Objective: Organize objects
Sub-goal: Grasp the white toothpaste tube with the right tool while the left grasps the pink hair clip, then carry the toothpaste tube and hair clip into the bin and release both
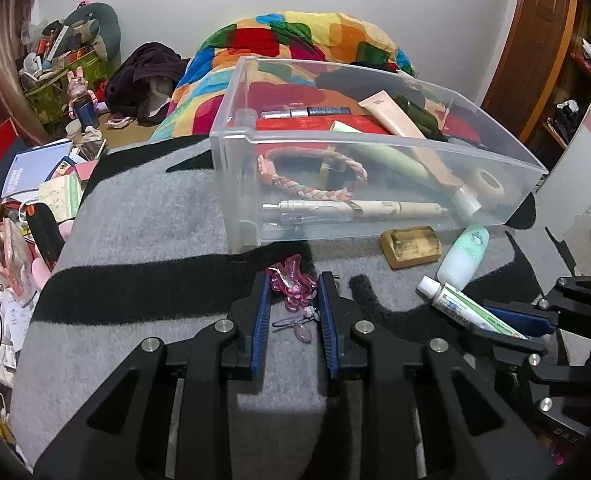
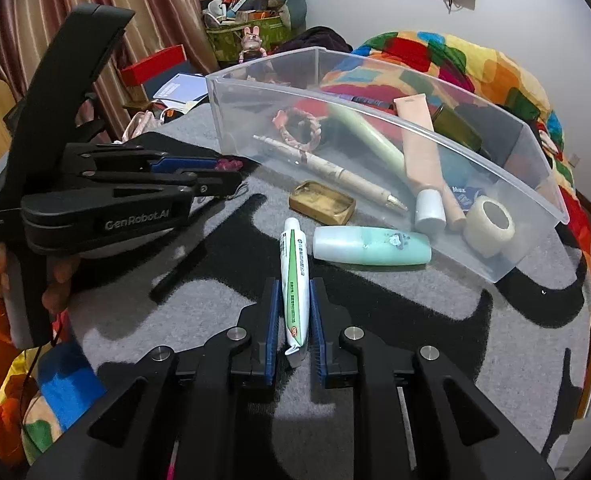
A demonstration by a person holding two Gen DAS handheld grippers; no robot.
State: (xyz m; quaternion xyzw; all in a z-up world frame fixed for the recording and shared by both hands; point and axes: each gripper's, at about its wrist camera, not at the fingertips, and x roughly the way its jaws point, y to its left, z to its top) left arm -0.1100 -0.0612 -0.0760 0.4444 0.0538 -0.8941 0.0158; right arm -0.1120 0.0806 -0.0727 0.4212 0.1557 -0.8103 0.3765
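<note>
A clear plastic bin (image 1: 231, 168) (image 2: 231, 120) stands on the grey and black blanket (image 1: 155, 216). It holds a braided bracelet (image 1: 315, 172), a pen (image 1: 355, 210), tubes and a tape roll (image 2: 489, 222). My left gripper (image 1: 293, 284) straddles a pink translucent hair clip (image 1: 291, 284), jaws close around it on the blanket. My right gripper (image 2: 293, 286) straddles a white and green toothpaste tube (image 2: 294, 276) (image 1: 467, 308), pads beside it. A gold soap case (image 1: 410, 246) (image 2: 322, 202) and a mint bottle (image 1: 464, 256) (image 2: 371, 246) lie in front of the bin.
A colourful quilt (image 1: 295, 36) is heaped behind the bin. Books, boxes and toys clutter the floor at the left (image 1: 47, 168). A wooden door (image 1: 535, 40) is at the right. The left gripper also shows in the right wrist view (image 2: 231, 176).
</note>
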